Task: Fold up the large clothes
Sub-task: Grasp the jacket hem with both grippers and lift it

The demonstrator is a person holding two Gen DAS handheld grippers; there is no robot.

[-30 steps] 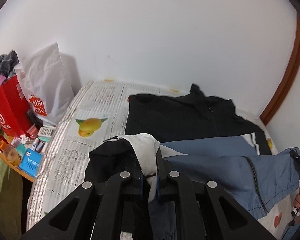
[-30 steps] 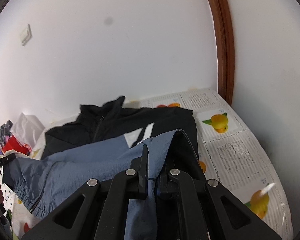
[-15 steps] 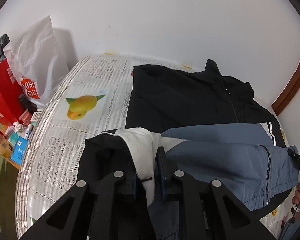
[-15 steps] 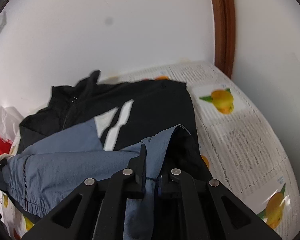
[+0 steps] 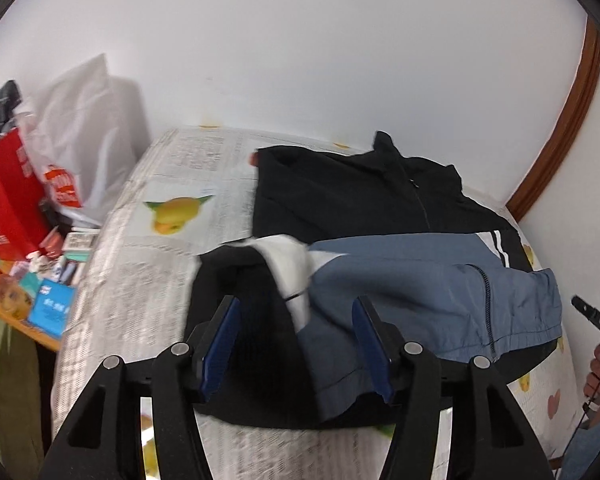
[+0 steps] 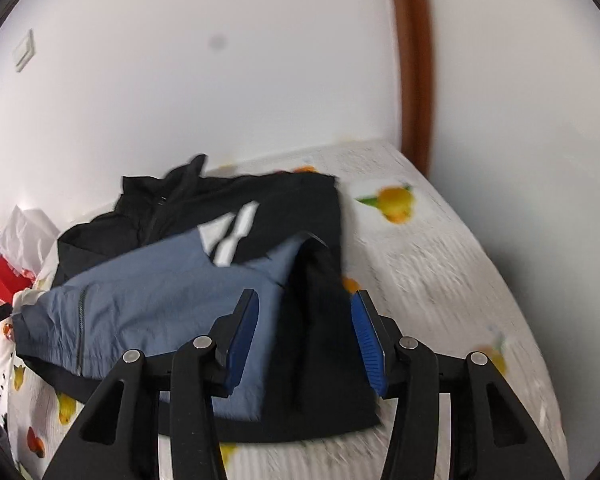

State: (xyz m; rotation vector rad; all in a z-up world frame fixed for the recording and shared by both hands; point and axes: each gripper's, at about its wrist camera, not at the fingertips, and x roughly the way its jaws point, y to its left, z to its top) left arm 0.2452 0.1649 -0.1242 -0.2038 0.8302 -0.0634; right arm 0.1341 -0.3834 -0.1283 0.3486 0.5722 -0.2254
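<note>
A black and blue jacket (image 5: 400, 276) lies on the bed, its lower part folded up over the black upper part. It also shows in the right wrist view (image 6: 172, 292). My left gripper (image 5: 296, 308) is open, just above the jacket's left folded corner, holding nothing. My right gripper (image 6: 304, 300) is open above the jacket's right folded corner, holding nothing. The right gripper's tip (image 5: 592, 316) and the hand holding it show at the right edge of the left wrist view.
The bed (image 5: 160, 272) has a newspaper and fruit print sheet and stands against a white wall. At its left side are a red bag (image 5: 4, 200), a white plastic bag (image 5: 84, 140) and small clutter. A brown door frame (image 6: 412, 60) stands at the right.
Both grippers have opened and let go of the jacket's folded hem corners, which now rest on the jacket. Both have drawn back a little.
</note>
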